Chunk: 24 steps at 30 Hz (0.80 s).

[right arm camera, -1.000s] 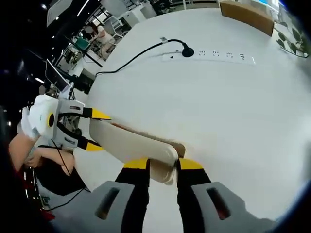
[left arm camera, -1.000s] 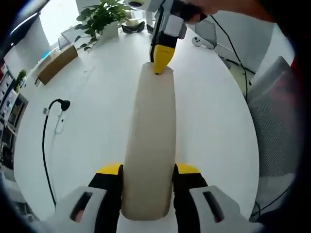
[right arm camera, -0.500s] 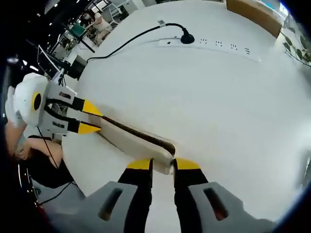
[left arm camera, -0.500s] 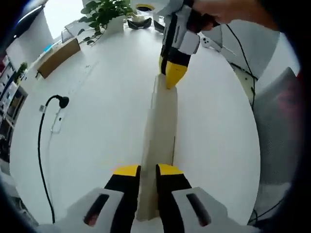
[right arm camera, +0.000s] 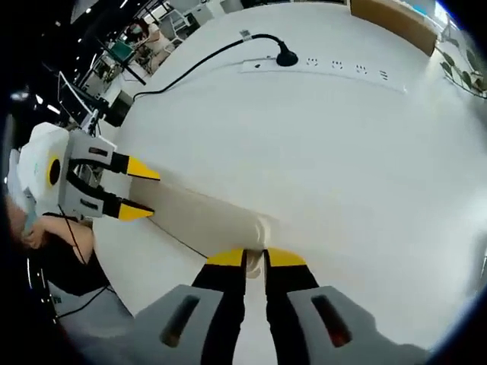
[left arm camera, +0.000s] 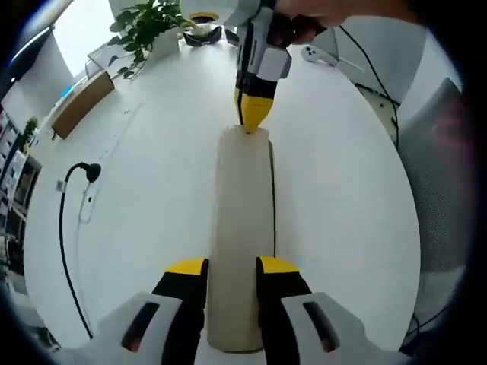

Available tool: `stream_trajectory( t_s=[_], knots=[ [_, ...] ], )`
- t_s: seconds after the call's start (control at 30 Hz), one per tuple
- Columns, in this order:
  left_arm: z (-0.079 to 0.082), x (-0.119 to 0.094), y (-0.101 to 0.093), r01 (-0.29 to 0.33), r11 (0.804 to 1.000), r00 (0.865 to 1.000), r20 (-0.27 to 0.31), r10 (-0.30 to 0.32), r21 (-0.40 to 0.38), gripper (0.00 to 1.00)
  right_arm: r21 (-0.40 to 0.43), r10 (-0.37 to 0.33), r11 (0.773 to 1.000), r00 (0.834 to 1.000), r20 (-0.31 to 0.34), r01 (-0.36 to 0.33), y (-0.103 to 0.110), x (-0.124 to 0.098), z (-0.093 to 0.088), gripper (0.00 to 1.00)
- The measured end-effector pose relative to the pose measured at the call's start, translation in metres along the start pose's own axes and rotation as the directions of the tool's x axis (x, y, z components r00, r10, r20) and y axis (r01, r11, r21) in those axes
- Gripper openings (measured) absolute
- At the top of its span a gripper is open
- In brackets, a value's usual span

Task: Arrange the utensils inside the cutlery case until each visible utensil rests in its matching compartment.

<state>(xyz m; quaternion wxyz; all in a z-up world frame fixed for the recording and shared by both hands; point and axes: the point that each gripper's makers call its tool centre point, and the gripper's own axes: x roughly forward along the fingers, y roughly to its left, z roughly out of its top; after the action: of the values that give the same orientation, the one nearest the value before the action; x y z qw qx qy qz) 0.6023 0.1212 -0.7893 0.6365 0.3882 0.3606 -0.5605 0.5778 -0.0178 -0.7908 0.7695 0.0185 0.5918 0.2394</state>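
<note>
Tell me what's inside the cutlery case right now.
Nothing inside shows. The beige case looks closed, its smooth outside facing both views, held at one end by the left tool and at the other by the right tool. Any utensils are covered.

One long, cream-coloured, closed cutlery case [left arm camera: 242, 243] lies on the round white worktop [left arm camera: 144, 213]. Two grippers with yellow-tipped jaws meet it, the left gripper [left arm camera: 232, 268] at one end and the right gripper [right arm camera: 255, 258] at the other. On the worktop there is also one white power strip [right arm camera: 319, 67] with one black plug and cable [right arm camera: 285, 57] in it, one brown cardboard box [left arm camera: 82, 103], and one leafy green potted plant [left arm camera: 148, 26]. One white handheld controller [left arm camera: 313, 53] lies near the far edge.
</note>
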Motion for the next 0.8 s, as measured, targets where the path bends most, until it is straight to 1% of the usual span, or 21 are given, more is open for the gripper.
stream_trajectory(
  t_s=[0.03,0.1,0.13,0.17,0.2,0.23,0.27,0.3,0.33,0.37,0.4,0.43,0.47,0.5,0.53,0.67,0.73,0.8],
  knots=[
    [0.000,0.000,0.000,0.004,1.000,1.000,-0.001,-0.004,0.004,0.27,-0.011,0.001,1.000,1.000,0.004,-0.001,0.002,0.000,-0.001,0.06],
    [-0.001,0.004,0.000,0.009,1.000,1.000,0.001,-0.009,0.001,0.35,-0.017,-0.002,1.000,1.000,0.007,0.002,0.003,-0.001,-0.002,0.06],
    [-0.001,0.005,0.000,0.016,1.000,1.000,0.000,-0.016,-0.004,0.40,-0.018,0.000,1.000,1.000,0.011,0.000,0.004,-0.001,-0.002,0.07],
    [-0.005,0.008,-0.012,0.036,0.999,0.999,-0.022,-0.036,-0.011,0.49,-0.015,-0.006,1.000,1.000,0.011,0.006,0.005,-0.002,-0.006,0.07],
    [-0.012,0.009,-0.020,0.046,0.999,0.997,-0.060,-0.045,0.017,0.55,-0.021,-0.013,1.000,1.000,0.002,0.013,0.007,-0.003,-0.011,0.06],
    [-0.015,0.010,-0.022,0.041,0.997,0.997,-0.072,-0.036,0.066,0.57,-0.037,-0.022,0.999,1.000,-0.010,0.021,0.006,-0.001,-0.015,0.05],
    [-0.019,0.014,-0.019,0.034,0.993,0.996,-0.080,-0.026,0.109,0.53,-0.041,-0.020,0.999,1.000,-0.011,0.019,0.006,-0.001,-0.016,0.03],
    [-0.027,0.018,-0.018,0.021,0.992,0.994,-0.105,-0.008,0.123,0.52,0.006,-0.013,1.000,1.000,0.000,0.013,0.007,-0.002,-0.014,0.03],
    [-0.025,0.018,-0.022,0.019,0.993,0.996,-0.093,-0.008,0.114,0.53,0.026,-0.010,1.000,1.000,0.007,0.009,0.003,0.000,-0.010,0.03],
    [-0.024,0.018,-0.024,0.020,0.995,0.996,-0.086,-0.011,0.101,0.55,0.043,-0.004,0.999,1.000,0.011,0.003,0.004,0.001,-0.009,0.03],
    [-0.025,0.020,-0.023,0.017,0.996,0.997,-0.079,-0.010,0.087,0.54,0.057,0.004,0.998,1.000,0.014,-0.005,0.004,0.002,-0.009,0.03],
    [-0.029,0.022,-0.019,0.007,0.996,0.997,-0.078,0.000,0.086,0.52,0.062,0.014,0.998,1.000,0.012,-0.015,0.002,0.003,-0.006,0.03],
    [-0.030,0.023,-0.018,-0.001,0.996,0.997,-0.081,0.009,0.089,0.48,0.079,0.028,0.996,1.000,0.006,-0.028,0.002,0.005,-0.004,0.03],
    [-0.030,0.022,-0.016,-0.025,0.995,0.996,-0.080,0.033,0.093,0.44,0.087,0.039,0.995,0.999,-0.008,-0.038,0.003,0.006,-0.006,0.03],
    [-0.031,0.021,-0.017,-0.023,0.995,0.996,-0.083,0.031,0.098,0.43,0.082,0.044,0.996,0.999,-0.007,-0.043,0.004,0.007,-0.007,0.02],
    [-0.031,0.022,-0.017,-0.057,0.994,0.995,-0.074,0.065,0.096,0.43,0.088,0.081,0.993,0.997,-0.004,-0.080,0.012,0.008,-0.011,0.02],
    [-0.031,0.023,-0.017,-0.069,0.993,0.994,-0.072,0.076,0.099,0.43,0.085,0.089,0.992,0.996,0.000,-0.089,0.014,0.009,-0.012,0.03],
    [-0.029,0.023,-0.016,-0.069,0.994,0.995,-0.068,0.074,0.079,0.42,0.095,0.098,0.991,0.995,0.002,-0.097,0.017,0.008,-0.011,0.04]
  ],
)
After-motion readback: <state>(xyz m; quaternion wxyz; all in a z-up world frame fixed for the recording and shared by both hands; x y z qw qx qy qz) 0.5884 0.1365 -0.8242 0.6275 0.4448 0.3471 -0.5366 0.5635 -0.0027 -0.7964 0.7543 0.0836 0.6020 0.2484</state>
